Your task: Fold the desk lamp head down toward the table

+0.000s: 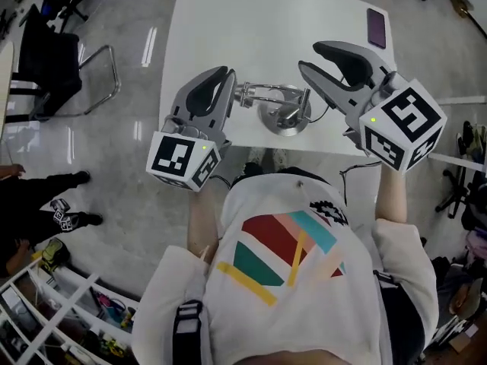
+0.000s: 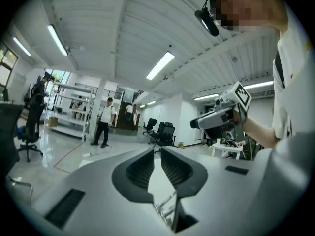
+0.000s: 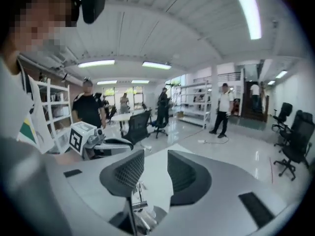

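Lamp [image 1: 283,116] at near edge of table [image 1: 228,21], between & below the 2 grippers; neither touching it. Left gripper [image 1: 224,82]: jaws a slit apart, empty. Right gripper [image 1: 310,57]: jaws well apart, empty. Recommend: pin base w/ 1 gripper, clamp head w/ other, press down slowly about hinge. Avoid dragging base off edge.

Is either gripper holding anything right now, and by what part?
Nothing held: left gripper and right gripper are both empty, above the desk lamp on the table.
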`<action>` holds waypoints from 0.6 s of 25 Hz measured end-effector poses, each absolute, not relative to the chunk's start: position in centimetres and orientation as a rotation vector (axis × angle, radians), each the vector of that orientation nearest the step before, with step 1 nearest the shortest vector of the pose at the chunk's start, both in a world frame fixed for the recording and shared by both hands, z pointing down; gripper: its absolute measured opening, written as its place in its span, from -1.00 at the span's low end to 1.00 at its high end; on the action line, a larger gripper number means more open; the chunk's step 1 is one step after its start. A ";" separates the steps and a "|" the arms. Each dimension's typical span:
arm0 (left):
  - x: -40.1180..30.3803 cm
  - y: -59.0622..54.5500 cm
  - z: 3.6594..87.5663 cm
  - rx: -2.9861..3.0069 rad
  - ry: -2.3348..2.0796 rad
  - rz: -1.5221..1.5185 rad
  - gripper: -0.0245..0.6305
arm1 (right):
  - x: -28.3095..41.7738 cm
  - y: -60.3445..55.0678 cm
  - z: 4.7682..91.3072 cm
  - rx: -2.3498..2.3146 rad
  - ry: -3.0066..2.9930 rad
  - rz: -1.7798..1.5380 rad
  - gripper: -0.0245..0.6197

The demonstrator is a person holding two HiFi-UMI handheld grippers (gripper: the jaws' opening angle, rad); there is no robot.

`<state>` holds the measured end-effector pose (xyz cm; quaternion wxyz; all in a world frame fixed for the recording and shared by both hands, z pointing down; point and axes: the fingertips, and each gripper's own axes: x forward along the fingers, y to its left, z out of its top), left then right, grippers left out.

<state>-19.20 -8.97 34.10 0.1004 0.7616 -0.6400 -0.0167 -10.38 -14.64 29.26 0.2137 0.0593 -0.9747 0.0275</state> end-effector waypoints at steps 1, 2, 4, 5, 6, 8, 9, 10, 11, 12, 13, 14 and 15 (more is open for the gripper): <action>-19.0 -9.9 32.2 2.304 -1.906 -0.055 -0.65 | -9.2 -15.4 28.1 0.245 -2.801 0.126 -0.44; -18.6 -10.8 30.4 2.362 -1.910 -0.072 -0.65 | -7.9 -16.1 27.0 0.335 -2.893 0.178 -0.44; -17.3 -12.4 27.1 2.468 -1.897 -0.121 -0.65 | -4.9 -17.3 25.4 0.529 -3.026 0.253 -0.44; -16.6 -13.0 25.8 2.507 -1.890 -0.142 -0.65 | -3.4 -17.7 25.1 0.622 -3.058 0.268 -0.44; -15.8 -13.4 24.8 2.538 -1.884 -0.156 -0.65 | -2.1 -18.0 25.0 0.707 -3.074 0.272 -0.44; -14.2 -14.2 23.5 2.593 -1.857 -0.165 -0.65 | 0.1 -18.2 24.9 0.843 -3.079 0.267 -0.44; -13.3 -14.7 23.1 2.621 -1.830 -0.166 -0.65 | 1.0 -18.3 24.9 0.901 -3.071 0.258 -0.44; -12.3 -15.2 22.7 2.649 -1.798 -0.163 -0.65 | 1.8 -18.4 24.9 0.956 -3.053 0.240 -0.45; -11.4 -15.7 22.5 2.676 -1.766 -0.154 -0.65 | 2.6 -18.7 24.9 1.011 -3.026 0.215 -0.45; -10.4 -16.2 22.3 2.698 -1.739 -0.142 -0.65 | 3.3 -18.9 25.0 1.066 -2.997 0.187 -0.45; -9.5 -16.5 22.3 2.716 -1.716 -0.133 -0.65 | 4.1 -19.2 25.1 1.112 -2.972 0.165 -0.58; -8.7 -16.8 22.3 2.730 -1.696 -0.130 -0.65 | 4.6 -19.3 25.2 1.140 -2.959 0.154 -0.66; -8.1 -16.9 22.2 2.738 -1.678 -0.133 -0.65 | 4.9 -19.4 25.3 1.147 -2.957 0.159 -0.67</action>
